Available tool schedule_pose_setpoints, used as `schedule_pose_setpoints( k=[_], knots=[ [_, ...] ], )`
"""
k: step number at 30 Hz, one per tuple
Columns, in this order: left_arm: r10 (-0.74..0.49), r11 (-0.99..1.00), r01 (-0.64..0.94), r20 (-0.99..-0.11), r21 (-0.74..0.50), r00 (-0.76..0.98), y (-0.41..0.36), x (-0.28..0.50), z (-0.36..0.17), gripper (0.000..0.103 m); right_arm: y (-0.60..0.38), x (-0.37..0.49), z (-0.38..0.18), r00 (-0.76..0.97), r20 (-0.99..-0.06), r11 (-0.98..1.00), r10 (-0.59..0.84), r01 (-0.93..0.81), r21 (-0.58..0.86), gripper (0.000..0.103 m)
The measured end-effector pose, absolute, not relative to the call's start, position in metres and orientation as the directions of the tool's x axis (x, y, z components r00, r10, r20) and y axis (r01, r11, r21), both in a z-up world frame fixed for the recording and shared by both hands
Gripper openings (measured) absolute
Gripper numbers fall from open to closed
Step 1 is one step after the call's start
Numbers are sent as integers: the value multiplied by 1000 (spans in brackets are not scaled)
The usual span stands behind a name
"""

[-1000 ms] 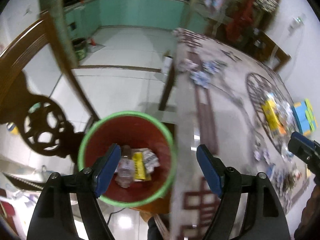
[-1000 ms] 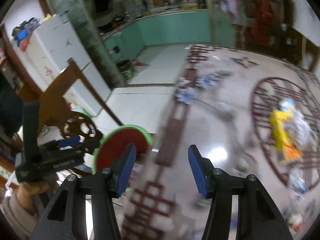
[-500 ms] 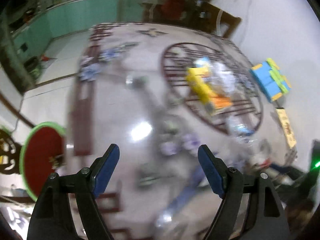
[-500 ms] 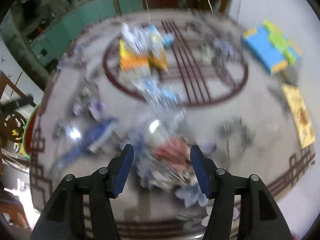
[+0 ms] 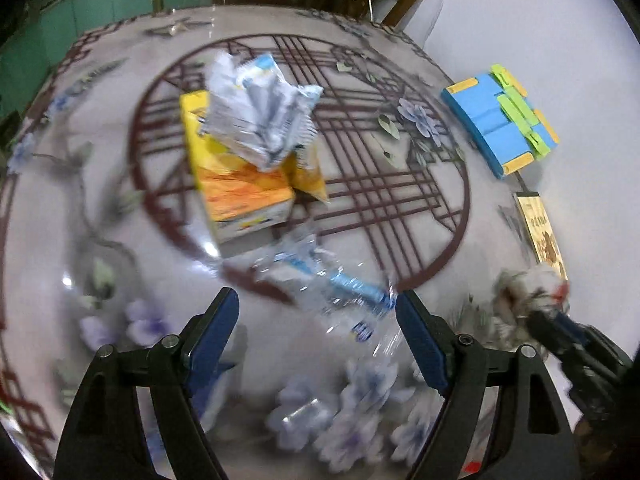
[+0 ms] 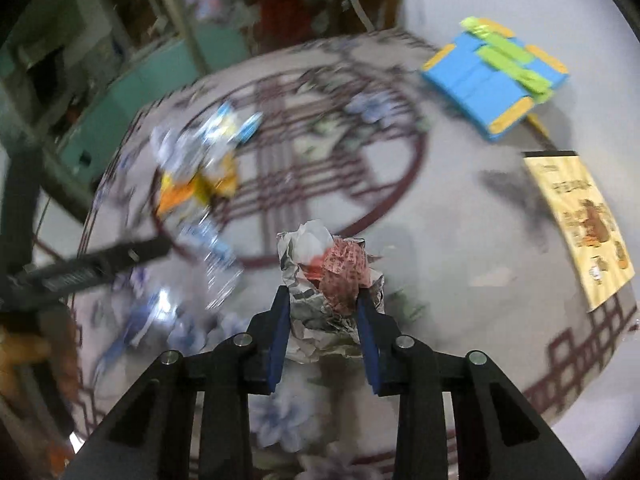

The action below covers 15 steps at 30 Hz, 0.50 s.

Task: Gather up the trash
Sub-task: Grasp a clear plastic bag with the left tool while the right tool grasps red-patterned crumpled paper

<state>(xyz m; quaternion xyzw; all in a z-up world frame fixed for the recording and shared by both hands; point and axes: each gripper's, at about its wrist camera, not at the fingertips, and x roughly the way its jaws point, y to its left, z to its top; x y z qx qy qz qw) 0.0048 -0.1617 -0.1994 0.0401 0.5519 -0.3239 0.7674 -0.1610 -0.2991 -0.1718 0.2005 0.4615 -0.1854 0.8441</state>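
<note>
- The desk (image 5: 500,32) is round, with a dark red lattice ring printed at its middle; every place below is given from that ring.
- Inside the ring, on its left half in the left wrist view, sits a yellow and orange carton (image 5: 240,188) with a crumpled silver wrapper (image 5: 260,116) on top of it.
- Across the ring's near rim lies a crushed clear plastic bottle (image 5: 328,292), blurred, with a blue label.
- Outside the ring to the right lie a blue and green block toy (image 5: 500,124) and, nearer, a yellow printed card (image 6: 580,224); neither looks like trash.
- The right gripper (image 6: 324,312) is just outside the ring's near rim, its jaws closing on a crumpled paper ball (image 6: 328,276), which already sits between the pads and touches both.
- The left gripper (image 5: 318,328) hangs over the bottle with its jaws wide open; the bottle lies between them but is not pinched.
- Step in hand, as I judge it: both hands are picking up trash, the right one further along.
- Next, the right needs a firm squeeze before lifting; the left needs to sink and close across the bottle, which may slip or crackle aside.
</note>
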Motion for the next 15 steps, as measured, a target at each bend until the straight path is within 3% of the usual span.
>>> schedule_pose_setpoints(
  k=[4, 5, 7, 9, 15],
  knots=[
    [-439, 790, 537, -884, -294, 161, -179, 6, -217, 80, -314, -166, -167, 516, -843, 842, -151, 514, 164, 29],
    [-434, 792, 536, -888, -293, 155, -183, 6, -221, 76, -313, -166, -166, 519, -841, 842, -152, 514, 164, 30],
    [-429, 794, 531, -892, -296, 144, -186, 6, -228, 49, -313, -165, -166, 520, -842, 850, -143, 500, 165, 30],
    [-424, 792, 527, -899, -308, 112, -186, 6, -233, 13, -310, -160, -168, 521, -843, 859, -133, 484, 164, 30],
    [-451, 794, 534, -870, -291, 198, -159, -6, -202, 9, -302, -149, -161, 560, -823, 880, -98, 435, 191, 30]
  ],
)
